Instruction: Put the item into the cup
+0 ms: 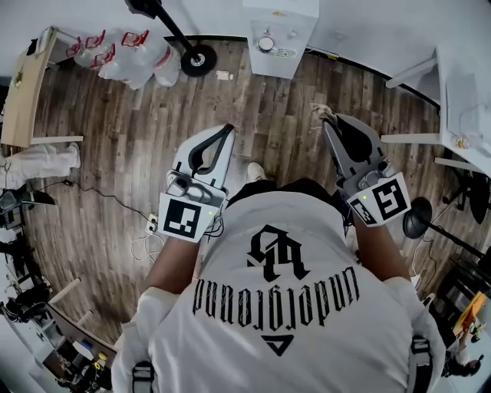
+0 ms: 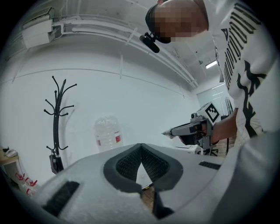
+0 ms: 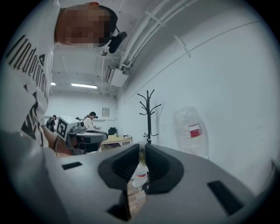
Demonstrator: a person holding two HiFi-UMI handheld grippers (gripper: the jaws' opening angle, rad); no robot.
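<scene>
In the head view I hold both grippers out in front of my chest, above the wood floor. My right gripper (image 1: 325,117) (image 3: 141,148) is shut on a small pale item (image 1: 321,112); in the right gripper view it shows only as a yellowish sliver (image 3: 140,152) between the pads. What the item is I cannot tell. My left gripper (image 1: 229,129) (image 2: 140,146) is shut, its tips touching with nothing between them. A round cup-like thing (image 1: 266,44) sits on a white cabinet (image 1: 295,15) ahead of me, well beyond both grippers.
Large water bottles (image 1: 126,54) lie at the far left by the wall, one also showing as a tall clear bottle (image 2: 107,133) (image 3: 191,131). A black coat stand (image 2: 57,127) (image 3: 148,116) rises nearby. White desks (image 1: 464,107) stand at the right, a wooden shelf (image 1: 23,92) at the left.
</scene>
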